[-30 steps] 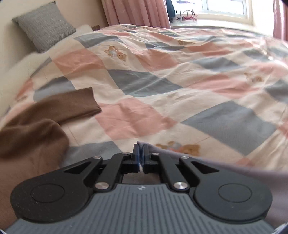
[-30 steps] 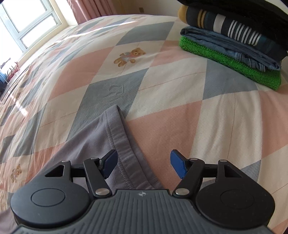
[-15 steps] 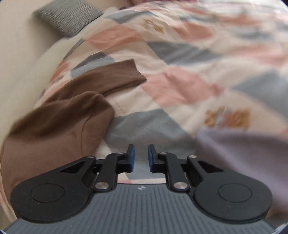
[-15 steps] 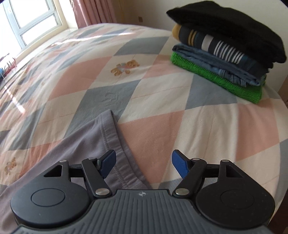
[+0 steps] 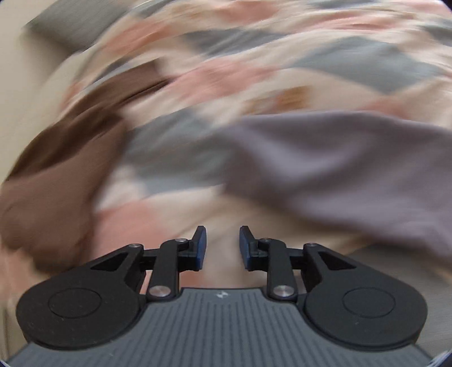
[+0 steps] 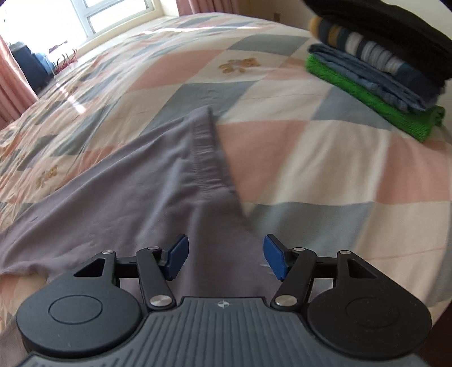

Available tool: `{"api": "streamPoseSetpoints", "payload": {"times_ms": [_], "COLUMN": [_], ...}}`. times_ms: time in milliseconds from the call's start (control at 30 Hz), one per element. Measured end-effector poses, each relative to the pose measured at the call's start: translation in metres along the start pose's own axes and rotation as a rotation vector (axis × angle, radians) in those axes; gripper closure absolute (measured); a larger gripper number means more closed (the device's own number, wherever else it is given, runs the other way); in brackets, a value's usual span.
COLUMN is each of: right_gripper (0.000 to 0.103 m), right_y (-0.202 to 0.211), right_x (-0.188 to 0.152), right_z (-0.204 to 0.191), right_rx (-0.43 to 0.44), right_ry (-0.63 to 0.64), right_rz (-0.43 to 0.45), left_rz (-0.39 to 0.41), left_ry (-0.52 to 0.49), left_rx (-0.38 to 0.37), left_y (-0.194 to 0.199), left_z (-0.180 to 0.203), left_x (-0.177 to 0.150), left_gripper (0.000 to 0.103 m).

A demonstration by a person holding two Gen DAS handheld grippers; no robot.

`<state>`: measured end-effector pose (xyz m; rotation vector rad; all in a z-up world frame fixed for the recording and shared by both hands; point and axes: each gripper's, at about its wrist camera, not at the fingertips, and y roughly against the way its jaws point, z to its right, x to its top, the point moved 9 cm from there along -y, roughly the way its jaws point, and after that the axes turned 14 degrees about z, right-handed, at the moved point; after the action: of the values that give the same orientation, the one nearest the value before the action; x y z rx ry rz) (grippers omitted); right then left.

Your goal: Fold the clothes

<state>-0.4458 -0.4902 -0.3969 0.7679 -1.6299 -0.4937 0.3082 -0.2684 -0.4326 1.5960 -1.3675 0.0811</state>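
Observation:
A grey-lilac garment (image 6: 147, 180) lies spread on the checked bedspread (image 6: 305, 158), its ribbed hem running away from me. My right gripper (image 6: 225, 255) hovers open over its near part, nothing between the blue pads. In the blurred left wrist view the same garment (image 5: 339, 169) lies at the right, and my left gripper (image 5: 222, 245) is open and empty above bare bedspread (image 5: 254, 76). A crumpled brown garment (image 5: 53, 180) lies to the left of that gripper.
A stack of folded clothes (image 6: 375, 70), black on top and green at the bottom, stands at the far right of the bed. A grey pillow (image 5: 67, 31) lies at the far left. A window (image 6: 93, 14) and pink curtains (image 6: 11, 84) are behind the bed.
My left gripper, shut on the grey garment's edge a second ago, has opened wider and pulled back leftward. The right gripper stays open and has shifted over the garment.

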Motion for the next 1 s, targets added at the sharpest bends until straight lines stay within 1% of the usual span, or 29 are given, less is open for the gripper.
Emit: {"api": "streamPoseSetpoints", "payload": {"times_ms": [33,100,167,200,267,300,367,433,467,500,567,633,667,700,733,767,833,900,967,1000], "right_gripper": [0.041,0.041,0.041,0.041,0.041,0.041,0.041,0.041,0.041,0.041,0.043,0.049,0.05,0.051,0.053,0.054,0.054,0.054,0.054,0.054], "right_y": [0.008,0.025,0.039,0.046,0.06,0.066,0.077,0.085,0.087,0.087,0.087,0.083,0.08,0.077,0.073,0.069,0.061,0.052,0.042,0.04], "right_x": [-0.001,-0.005,-0.011,-0.015,-0.023,-0.027,-0.032,-0.037,-0.042,-0.045,-0.053,-0.063,-0.067,-0.071,-0.076,-0.081,-0.091,-0.102,-0.11,-0.114], "right_z": [0.009,0.022,0.026,0.026,0.024,0.021,0.013,-0.001,-0.013,-0.029,-0.059,-0.099,-0.119,-0.142,-0.165,-0.189,-0.24,-0.29,-0.339,-0.36], "right_rx": [0.005,0.022,0.054,0.073,0.11,0.132,0.182,0.234,0.256,0.277,0.319,0.364,0.391,0.422,0.453,0.483,0.541,0.593,0.627,0.64], "right_ry": [-0.015,-0.043,-0.059,-0.072,-0.106,-0.123,-0.147,-0.141,-0.108,-0.042,0.092,0.243,0.301,0.356,0.402,0.448,0.528,0.58,0.603,0.595], "right_rz": [0.007,0.013,0.01,0.003,-0.016,-0.033,-0.055,-0.074,-0.083,-0.086,-0.09,-0.092,-0.091,-0.088,-0.082,-0.076,-0.069,-0.073,-0.078,-0.084], "left_rz": [-0.007,0.009,0.025,0.027,0.011,0.0,-0.033,-0.046,-0.045,-0.036,0.001,0.051,0.071,0.082,0.086,0.075,0.034,-0.024,-0.087,-0.116], "left_ry": [0.024,0.063,0.112,0.146,0.251,0.304,0.402,0.475,0.501,0.518,0.503,0.44,0.407,0.376,0.354,0.357,0.437,0.561,0.692,0.741], "left_rx": [0.021,0.007,-0.067,-0.106,-0.195,-0.235,-0.296,-0.318,-0.324,-0.329,-0.325,-0.333,-0.341,-0.349,-0.356,-0.363,-0.387,-0.424,-0.46,-0.471], "left_y": [0.009,0.039,0.079,0.098,0.132,0.148,0.163,0.166,0.166,0.166,0.161,0.149,0.141,0.13,0.118,0.104,0.071,0.036,0.004,-0.011], "left_z": [-0.015,-0.036,-0.042,-0.044,-0.044,-0.044,-0.044,-0.048,-0.05,-0.051,-0.052,-0.051,-0.05,-0.05,-0.049,-0.051,-0.056,-0.058,-0.059,-0.057], "left_x": [-0.005,-0.015,-0.027,-0.034,-0.049,-0.055,-0.06,-0.058,-0.055,-0.05,-0.04,-0.028,-0.023,-0.018,-0.013,-0.01,-0.003,0.001,0.006,0.007], "left_gripper": [0.08,0.08,0.079,0.077,0.072,0.072,0.073,0.074,0.074,0.074,0.074,0.075,0.08,0.09,0.093,0.096,0.096,0.094,0.093,0.093]}}
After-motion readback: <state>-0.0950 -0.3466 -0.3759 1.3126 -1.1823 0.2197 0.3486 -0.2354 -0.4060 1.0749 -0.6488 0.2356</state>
